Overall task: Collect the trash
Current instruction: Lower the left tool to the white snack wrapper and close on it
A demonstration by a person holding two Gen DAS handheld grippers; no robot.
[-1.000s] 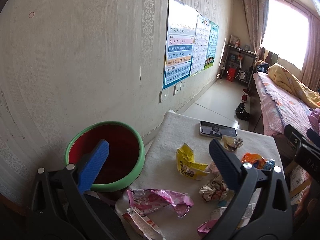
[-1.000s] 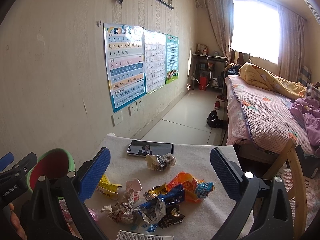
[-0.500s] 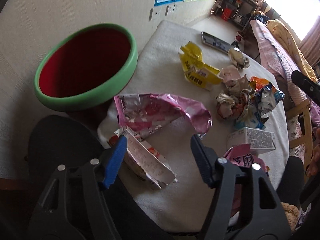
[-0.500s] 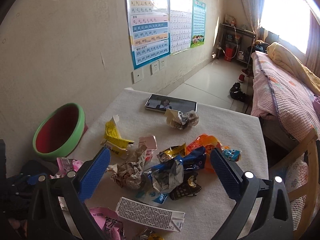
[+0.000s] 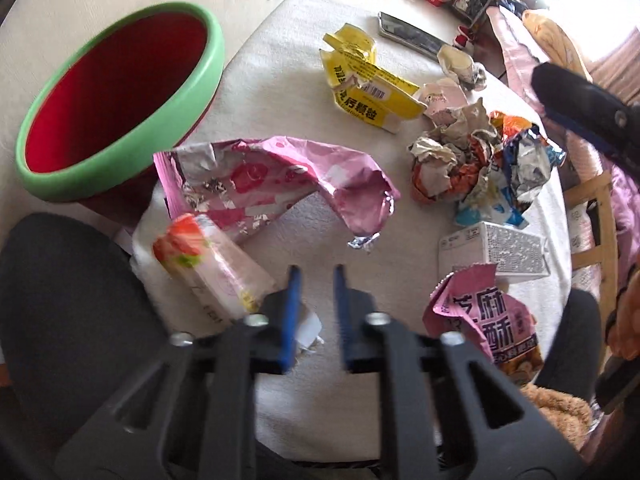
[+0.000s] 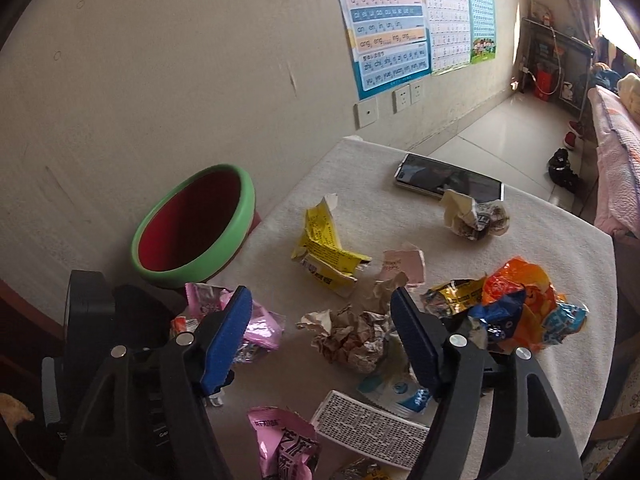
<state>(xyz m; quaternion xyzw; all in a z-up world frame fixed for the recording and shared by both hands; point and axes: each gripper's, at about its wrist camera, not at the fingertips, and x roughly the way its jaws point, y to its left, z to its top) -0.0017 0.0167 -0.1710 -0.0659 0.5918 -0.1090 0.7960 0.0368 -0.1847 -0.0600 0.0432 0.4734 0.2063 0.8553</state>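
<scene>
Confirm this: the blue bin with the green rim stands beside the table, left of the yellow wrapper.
Wrong colour: the bin is red inside, with the green rim. It does stand beside the table, left of the yellow wrapper. The right wrist view shows it.

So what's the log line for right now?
left gripper: closing, nothing between | right gripper: closing toward paper ball | wrappers: on table

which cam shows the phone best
The right wrist view: the phone lies whole and unblocked at the table's far edge. The left wrist view shows it small, blurred and foreshortened near the top.
</scene>
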